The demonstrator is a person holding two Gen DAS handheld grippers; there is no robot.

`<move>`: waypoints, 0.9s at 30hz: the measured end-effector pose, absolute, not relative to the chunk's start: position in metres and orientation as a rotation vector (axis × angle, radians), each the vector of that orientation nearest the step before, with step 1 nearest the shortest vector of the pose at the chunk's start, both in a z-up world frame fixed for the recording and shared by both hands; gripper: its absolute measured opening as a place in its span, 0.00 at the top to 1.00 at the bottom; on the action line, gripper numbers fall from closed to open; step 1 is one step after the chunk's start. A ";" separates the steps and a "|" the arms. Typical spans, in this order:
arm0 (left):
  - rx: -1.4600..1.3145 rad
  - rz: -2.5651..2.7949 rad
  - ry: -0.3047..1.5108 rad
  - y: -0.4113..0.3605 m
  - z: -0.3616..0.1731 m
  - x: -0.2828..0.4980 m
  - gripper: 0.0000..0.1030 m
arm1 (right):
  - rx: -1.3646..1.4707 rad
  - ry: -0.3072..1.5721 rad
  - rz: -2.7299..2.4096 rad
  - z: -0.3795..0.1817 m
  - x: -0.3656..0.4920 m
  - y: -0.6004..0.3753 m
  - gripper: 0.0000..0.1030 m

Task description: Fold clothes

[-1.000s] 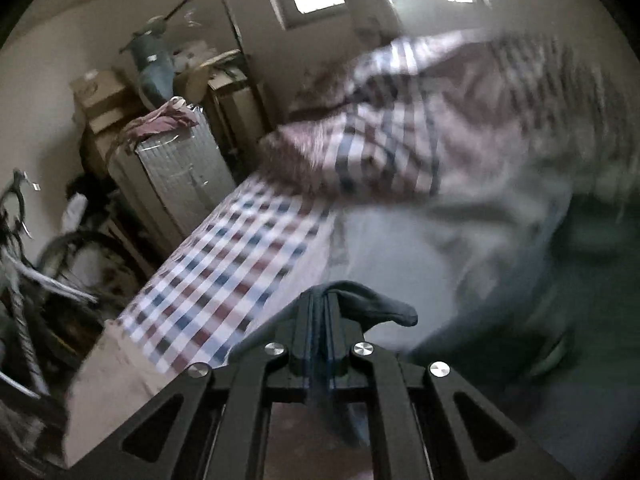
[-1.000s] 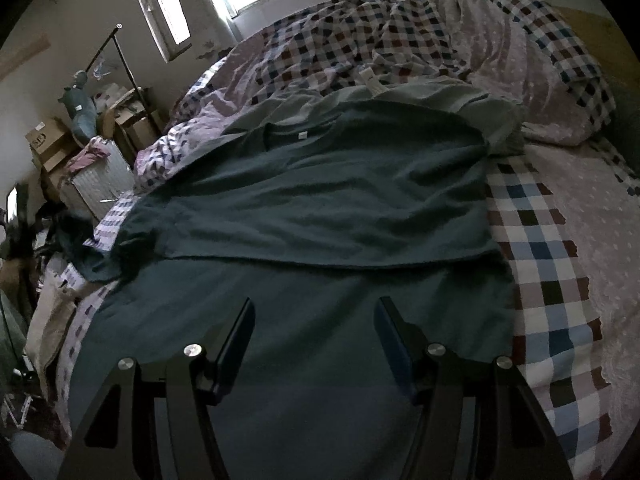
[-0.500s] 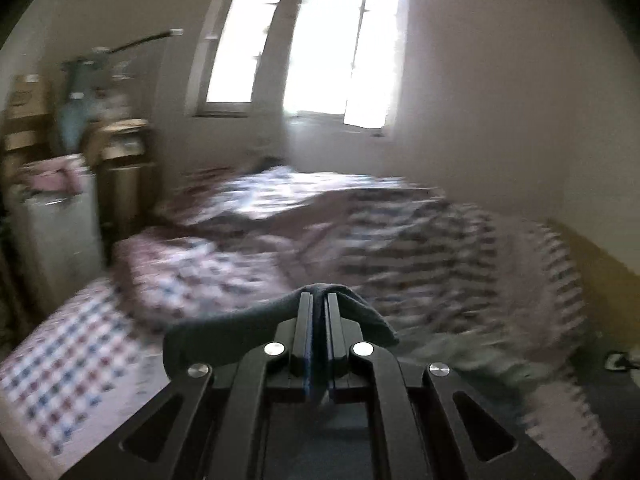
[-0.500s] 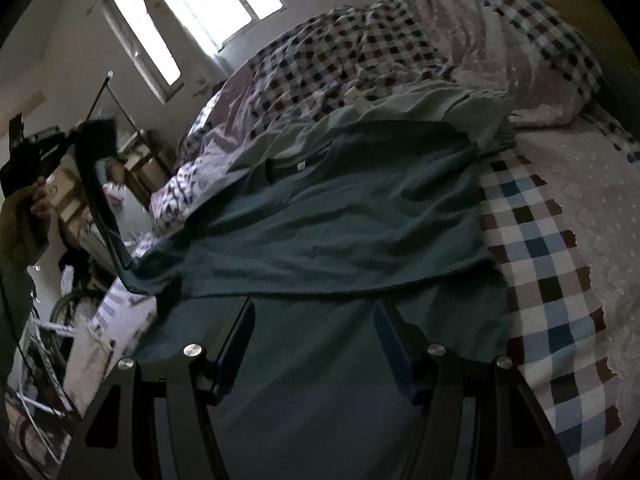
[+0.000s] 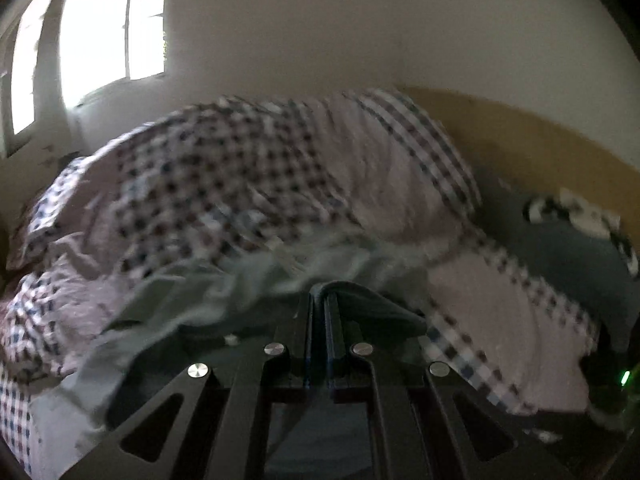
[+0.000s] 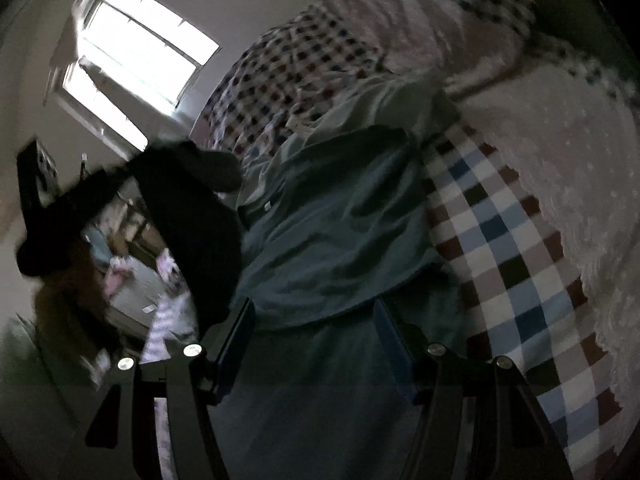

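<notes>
A dark teal T-shirt [image 6: 340, 240] lies spread on the bed, partly folded. My left gripper [image 5: 320, 300] is shut on a sleeve or edge of the T-shirt [image 5: 372, 308] and holds it lifted over the garment. In the right wrist view the left gripper [image 6: 80, 188] appears dark at the left, with the lifted cloth [image 6: 196, 232] hanging from it. My right gripper [image 6: 314, 312] is open and empty, low over the near part of the shirt. A pale green garment [image 5: 224, 280] lies beyond the shirt.
A rumpled checked quilt [image 5: 260, 184] is heaped at the head of the bed. The checked bedsheet [image 6: 500, 240] shows to the right of the shirt. A dark cushion [image 5: 568, 248] lies by the wooden headboard [image 5: 540, 152]. Windows [image 6: 132, 64] and clutter stand at the left.
My left gripper has swung up and to the right with the cloth in it, from the bed's left side toward the shirt's middle. The right gripper has tilted and stays open.
</notes>
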State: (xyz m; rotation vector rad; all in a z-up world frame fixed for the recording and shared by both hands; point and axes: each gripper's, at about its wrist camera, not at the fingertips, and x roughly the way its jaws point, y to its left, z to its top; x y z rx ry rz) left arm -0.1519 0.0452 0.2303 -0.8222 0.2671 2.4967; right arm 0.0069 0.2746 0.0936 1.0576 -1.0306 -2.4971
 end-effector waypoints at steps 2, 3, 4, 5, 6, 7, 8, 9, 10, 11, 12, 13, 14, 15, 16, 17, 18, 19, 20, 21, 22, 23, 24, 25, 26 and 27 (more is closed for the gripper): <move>-0.850 2.470 0.303 0.066 0.212 -0.146 0.96 | 1.063 -1.093 -2.493 0.089 0.007 0.285 0.36; -0.865 2.459 0.317 0.074 0.205 -0.144 0.96 | 1.064 -1.125 -2.491 0.087 0.007 0.291 0.36; -0.885 2.445 0.338 0.084 0.197 -0.144 0.96 | 1.067 -1.156 -2.485 0.084 0.007 0.296 0.36; -0.901 2.442 0.356 0.091 0.192 -0.145 0.96 | 1.071 -1.188 -2.478 0.082 0.007 0.301 0.36; -0.915 2.440 0.373 0.097 0.188 -0.145 0.96 | 1.075 -1.210 -2.471 0.080 0.007 0.303 0.36; -0.926 2.443 0.388 0.101 0.186 -0.146 0.96 | 1.080 -1.231 -2.464 0.077 0.007 0.306 0.36; -0.936 2.448 0.405 0.105 0.185 -0.147 0.96 | 1.083 -1.250 -2.455 0.076 0.008 0.308 0.36; -0.942 2.468 0.416 0.106 0.185 -0.149 0.96 | 1.080 -1.258 -2.449 0.076 0.008 0.309 0.36; -0.934 2.501 0.399 0.104 0.188 -0.151 0.96 | 1.077 -1.266 -2.444 0.076 0.008 0.310 0.36; -0.921 2.532 0.367 0.101 0.191 -0.152 0.96 | 1.070 -1.259 -2.451 0.078 0.009 0.310 0.36; -0.901 2.548 0.301 0.096 0.195 -0.151 0.96 | 1.062 -1.251 -2.459 0.081 0.009 0.311 0.36; -0.883 2.539 0.244 0.091 0.197 -0.149 0.96 | 1.057 -1.248 -2.471 0.082 0.011 0.313 0.36; -0.877 2.511 0.217 0.090 0.196 -0.145 0.96 | 1.051 -1.245 -2.484 0.084 0.012 0.316 0.36; -0.879 2.467 0.208 0.093 0.190 -0.139 0.96 | 1.046 -1.242 -2.496 0.085 0.014 0.318 0.36; -0.890 2.415 0.203 0.096 0.183 -0.132 0.95 | 1.040 -1.239 -2.508 0.087 0.015 0.321 0.36; -0.931 2.338 0.211 0.101 0.169 -0.125 0.94 | 1.035 -1.235 -2.520 0.088 0.016 0.323 0.36; -0.986 2.237 0.220 0.106 0.154 -0.117 0.91 | 1.034 -1.236 -2.528 0.088 0.017 0.324 0.36; -1.036 2.143 0.232 0.111 0.139 -0.110 0.80 | 1.034 -1.237 -2.536 0.088 0.018 0.326 0.36; -1.074 2.080 0.253 0.113 0.128 -0.104 0.63 | 1.035 -1.238 -2.544 0.089 0.019 0.329 0.36; -1.098 2.056 0.279 0.111 0.121 -0.097 0.54 | 1.036 -1.241 -2.546 0.089 0.020 0.330 0.36; -1.122 2.031 0.305 0.109 0.113 -0.091 0.44 | 1.036 -1.242 -2.545 0.089 0.020 0.330 0.36; -1.139 2.016 0.319 0.105 0.108 -0.086 0.43 | 1.036 -1.243 -2.545 0.089 0.020 0.331 0.36; -1.141 2.035 0.293 0.095 0.111 -0.084 0.43 | 1.037 -1.241 -2.546 0.089 0.021 0.331 0.36; -1.134 2.069 0.244 0.079 0.117 -0.084 0.43 | 1.038 -1.239 -2.548 0.089 0.021 0.331 0.36; -1.118 2.106 0.196 0.065 0.125 -0.084 0.38 | 1.040 -1.236 -2.549 0.090 0.020 0.330 0.36; -1.094 2.158 0.137 0.044 0.136 -0.086 0.36 | 1.042 -1.232 -2.549 0.090 0.020 0.330 0.36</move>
